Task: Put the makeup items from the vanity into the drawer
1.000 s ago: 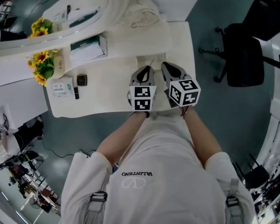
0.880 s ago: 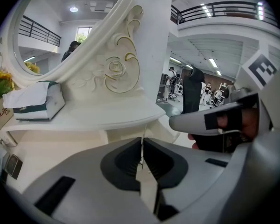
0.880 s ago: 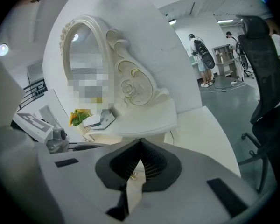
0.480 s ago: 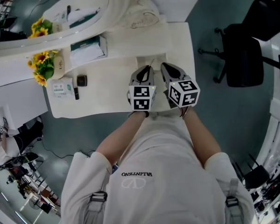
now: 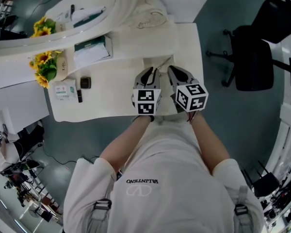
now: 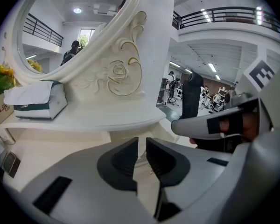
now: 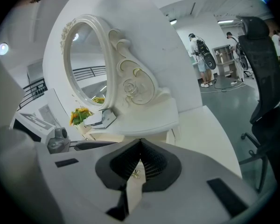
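Left claw (image 6: 142, 149) just opened slightly, gripping nothing; right claw (image 7: 140, 146) closed; both hide the vanity (image 5: 111, 93) beneath.

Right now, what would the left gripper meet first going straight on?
Probably the small drawer under the mirror shelf, though depth is unclear. The left gripper has just been opening its jaws, nothing between them.

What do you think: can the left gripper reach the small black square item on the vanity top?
Probably yes. The left gripper, whose jaws have just been opening with nothing between them, is free, and only bare vanity top lies between it and the black item.
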The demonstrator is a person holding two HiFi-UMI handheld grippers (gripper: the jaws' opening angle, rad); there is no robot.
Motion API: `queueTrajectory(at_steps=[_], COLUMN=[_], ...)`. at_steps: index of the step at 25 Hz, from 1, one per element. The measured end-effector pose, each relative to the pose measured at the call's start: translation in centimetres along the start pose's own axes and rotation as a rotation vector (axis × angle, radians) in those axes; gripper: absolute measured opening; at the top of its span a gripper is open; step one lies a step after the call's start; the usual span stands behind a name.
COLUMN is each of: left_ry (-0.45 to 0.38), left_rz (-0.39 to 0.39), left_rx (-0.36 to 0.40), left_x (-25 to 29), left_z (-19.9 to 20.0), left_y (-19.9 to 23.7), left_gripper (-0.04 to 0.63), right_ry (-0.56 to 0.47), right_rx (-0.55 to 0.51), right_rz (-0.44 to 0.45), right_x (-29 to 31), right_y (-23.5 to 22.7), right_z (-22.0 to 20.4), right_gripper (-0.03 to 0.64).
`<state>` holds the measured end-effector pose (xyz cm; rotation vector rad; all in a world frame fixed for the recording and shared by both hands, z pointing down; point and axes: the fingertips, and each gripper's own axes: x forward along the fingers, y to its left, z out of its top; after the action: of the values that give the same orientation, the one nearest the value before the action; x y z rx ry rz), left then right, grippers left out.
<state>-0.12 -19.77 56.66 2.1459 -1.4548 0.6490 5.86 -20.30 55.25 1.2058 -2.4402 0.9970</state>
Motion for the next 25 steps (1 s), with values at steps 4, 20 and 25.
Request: queueTrajectory(at_steps=[4, 20, 25], left_ry=[-0.012, -0.131, -0.201], left_rz=[0.006, 0.06, 0.076], left_rx=[-0.001, -0.004, 0.013], left_x=[-0.4, -4.8, -7.7], left_z=[0.2, 2.8, 5.6], left_y=[0.2, 2.2, 3.0], left_gripper=[0.05, 0.003, 0.003], right_ry=[-0.007, -0.069, -0.119], right_rx=[-0.002, -0.051, -0.062], right_rz=[-0.008, -0.011, -0.016], right_x=[-0.2, -1.9, -3.0], right_y=[0.0, 1.5, 1.8], right_z=[0.2, 2.5, 5.0], right_gripper=[0.012, 0.012, 0.012])
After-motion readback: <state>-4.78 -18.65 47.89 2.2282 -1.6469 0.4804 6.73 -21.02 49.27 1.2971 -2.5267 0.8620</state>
